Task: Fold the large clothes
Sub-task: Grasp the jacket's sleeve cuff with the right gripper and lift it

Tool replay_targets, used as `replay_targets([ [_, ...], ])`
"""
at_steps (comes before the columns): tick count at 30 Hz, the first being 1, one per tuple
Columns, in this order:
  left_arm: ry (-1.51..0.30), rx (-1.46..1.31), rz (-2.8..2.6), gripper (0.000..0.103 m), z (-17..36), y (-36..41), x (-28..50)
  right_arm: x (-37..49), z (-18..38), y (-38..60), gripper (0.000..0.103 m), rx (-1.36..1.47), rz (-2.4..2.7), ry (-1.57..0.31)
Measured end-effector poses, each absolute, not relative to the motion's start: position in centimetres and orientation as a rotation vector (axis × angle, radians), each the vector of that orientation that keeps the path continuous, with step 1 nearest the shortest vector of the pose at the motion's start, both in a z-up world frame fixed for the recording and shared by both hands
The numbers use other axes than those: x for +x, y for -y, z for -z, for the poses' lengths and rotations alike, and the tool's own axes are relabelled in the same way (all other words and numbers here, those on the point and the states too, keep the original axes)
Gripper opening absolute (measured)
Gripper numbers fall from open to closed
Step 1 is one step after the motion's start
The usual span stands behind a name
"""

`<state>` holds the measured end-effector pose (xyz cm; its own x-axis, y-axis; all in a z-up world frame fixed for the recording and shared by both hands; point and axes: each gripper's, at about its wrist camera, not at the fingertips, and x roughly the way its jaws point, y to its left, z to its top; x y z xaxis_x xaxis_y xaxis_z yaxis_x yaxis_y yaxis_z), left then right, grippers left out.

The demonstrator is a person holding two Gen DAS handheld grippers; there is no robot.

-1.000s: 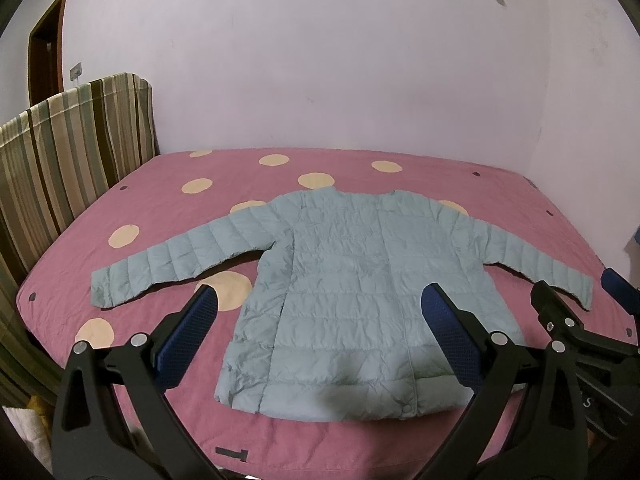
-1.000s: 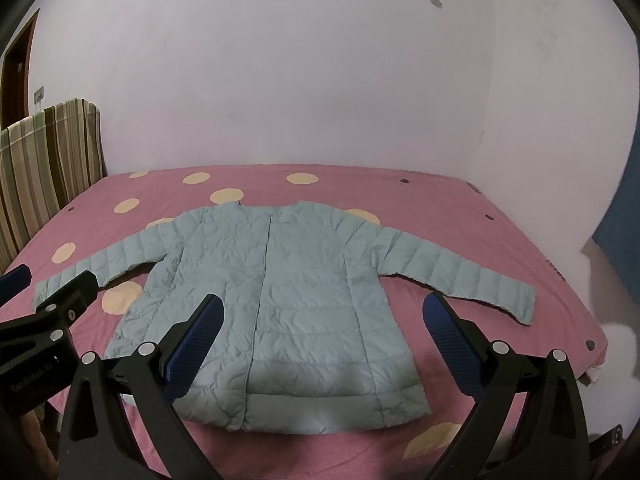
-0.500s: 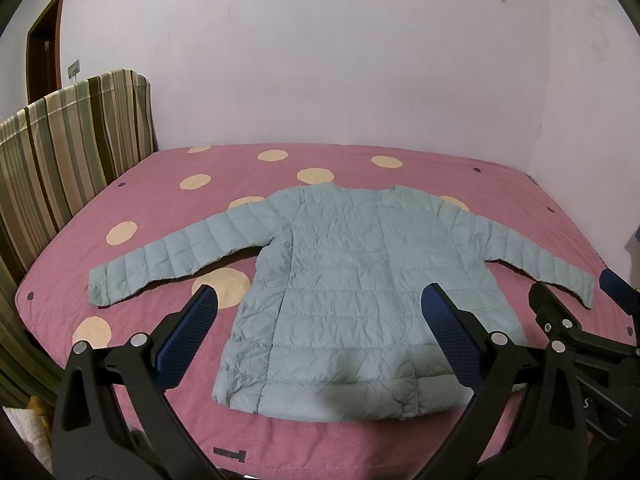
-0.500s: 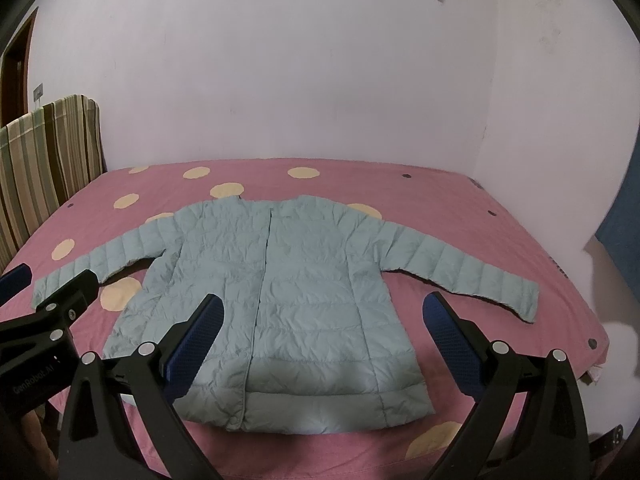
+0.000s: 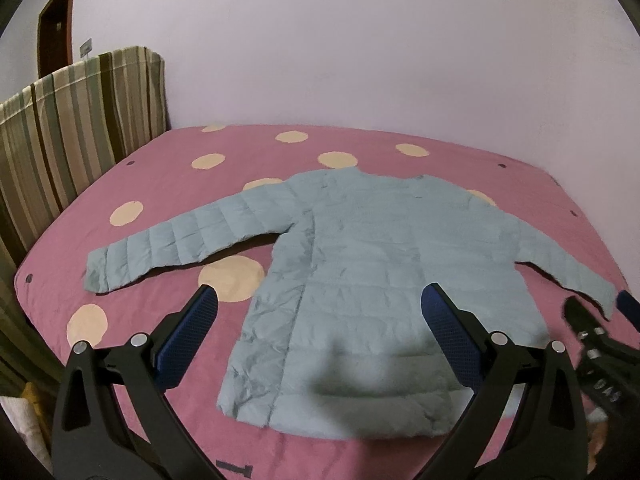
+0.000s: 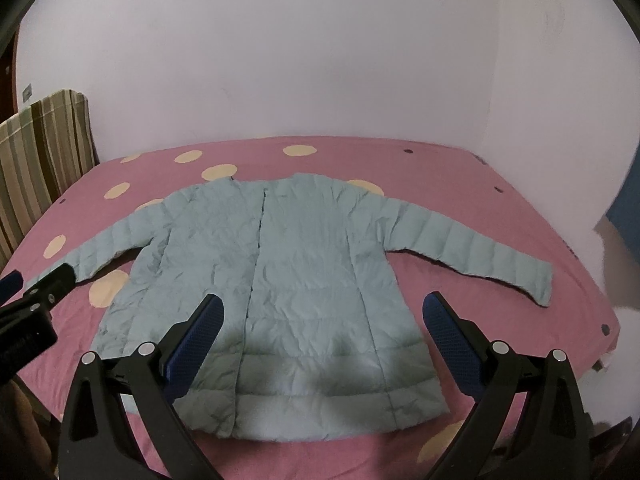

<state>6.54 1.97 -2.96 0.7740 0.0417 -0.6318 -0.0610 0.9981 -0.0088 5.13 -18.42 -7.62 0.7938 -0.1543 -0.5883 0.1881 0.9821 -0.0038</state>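
A pale blue-green quilted jacket (image 5: pixel 372 276) (image 6: pixel 288 280) lies flat and spread out on the pink bed, hem toward me, both sleeves stretched sideways. Its left sleeve (image 5: pixel 180 244) reaches toward the striped headboard side; its right sleeve (image 6: pixel 480 248) points at the far bed edge. My left gripper (image 5: pixel 320 304) hovers open above the hem, nothing between its blue pads. My right gripper (image 6: pixel 322 304) is also open over the hem, apart from the cloth. Each gripper shows at the edge of the other's view: the right gripper (image 5: pixel 600 344) and the left gripper (image 6: pixel 36 304).
The pink bedspread (image 5: pixel 168 184) with cream dots covers the bed. A striped headboard (image 5: pixel 76 120) rises on the left beside a brown door (image 5: pixel 56 32). White walls close the back and right. Something dark blue (image 6: pixel 628 216) hangs at the right.
Both cameras have edged closer to the jacket, which looks slightly larger; the right gripper has shifted in the left view. The jacket lies as before, both grippers still open.
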Motion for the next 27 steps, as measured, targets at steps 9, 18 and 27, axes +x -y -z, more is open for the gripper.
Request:
replay_targets([
  [9,-0.841,-0.108,-0.202,0.101,9.7,-7.8,13.2,9.5,10.7,25.7,0.099,0.205,0.233,-0.59],
  [18,-0.916,-0.2,-0.493,0.101,16.2,-17.8,17.2,11.8,15.1,39.3,0.056,0.364,0.559,-0.656],
  [27,-0.971,-0.193,-0.62,0.101,19.3,-21.2,18.5,9.4,17.2,53.6,0.069,0.591,0.717,-0.616],
])
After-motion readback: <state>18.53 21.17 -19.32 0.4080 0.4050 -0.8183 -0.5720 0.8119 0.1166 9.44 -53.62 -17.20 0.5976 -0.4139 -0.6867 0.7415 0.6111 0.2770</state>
